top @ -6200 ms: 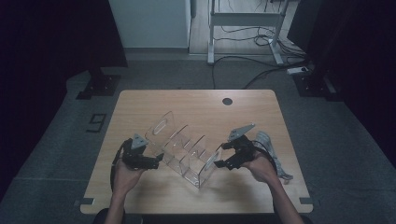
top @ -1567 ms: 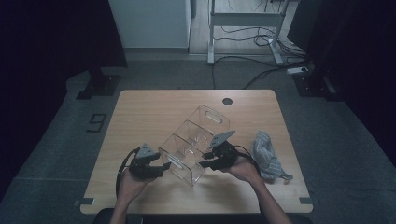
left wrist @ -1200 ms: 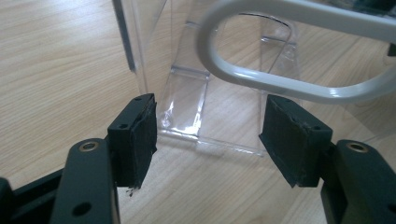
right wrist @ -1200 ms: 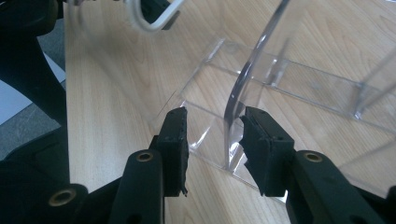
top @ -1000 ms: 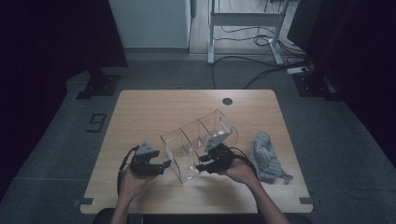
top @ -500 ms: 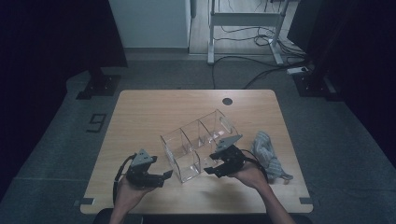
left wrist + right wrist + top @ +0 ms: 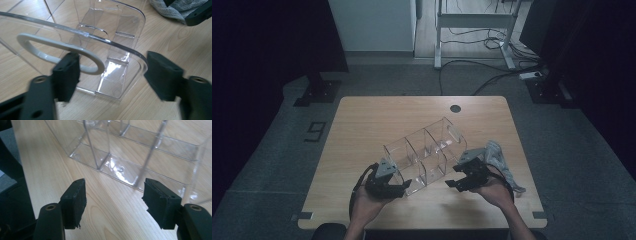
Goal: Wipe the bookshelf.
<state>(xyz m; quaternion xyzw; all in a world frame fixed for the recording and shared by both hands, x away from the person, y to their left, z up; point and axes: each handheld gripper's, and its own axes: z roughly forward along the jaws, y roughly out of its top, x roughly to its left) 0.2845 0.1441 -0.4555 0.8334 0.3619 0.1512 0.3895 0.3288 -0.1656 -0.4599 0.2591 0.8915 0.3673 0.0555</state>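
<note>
Two open tongs, left tongs point(image 7: 112, 75) straddling clear organizer point(image 7: 424, 152) end, right tongs point(image 7: 115, 202) just beside it

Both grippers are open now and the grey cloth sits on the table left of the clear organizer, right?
Not quite. Both grippers, left and right, are open, but the grey cloth lies right of the clear organizer, as the high view shows.
</note>
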